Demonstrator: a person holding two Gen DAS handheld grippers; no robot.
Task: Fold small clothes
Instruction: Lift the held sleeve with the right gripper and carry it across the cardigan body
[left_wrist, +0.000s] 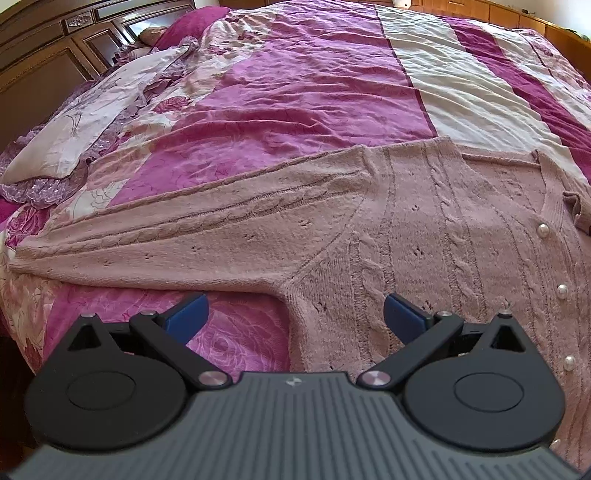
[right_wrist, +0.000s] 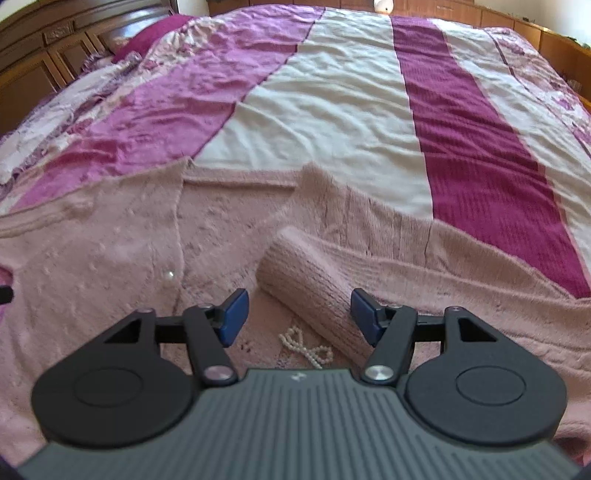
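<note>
A pale pink cable-knit cardigan (left_wrist: 424, 229) with pearl buttons (left_wrist: 562, 291) lies front up on the bed. Its one sleeve (left_wrist: 192, 225) stretches flat to the left. My left gripper (left_wrist: 295, 317) hovers open over the armpit, nothing between its blue pads. In the right wrist view the cardigan (right_wrist: 96, 258) fills the foreground, and its other sleeve is folded in across the chest, ribbed cuff (right_wrist: 314, 291) pointing toward me. My right gripper (right_wrist: 297, 317) stands open just above that cuff, holding nothing. A pearl bow (right_wrist: 306, 349) lies on the knit below the cuff.
The bedspread (left_wrist: 314, 85) has pink, cream (right_wrist: 332, 103) and maroon (right_wrist: 472, 122) stripes and runs far behind the cardigan. A floral pillow (left_wrist: 81, 125) lies at the far left by the dark wooden headboard (left_wrist: 40, 55). The bed's near edge drops off at bottom left.
</note>
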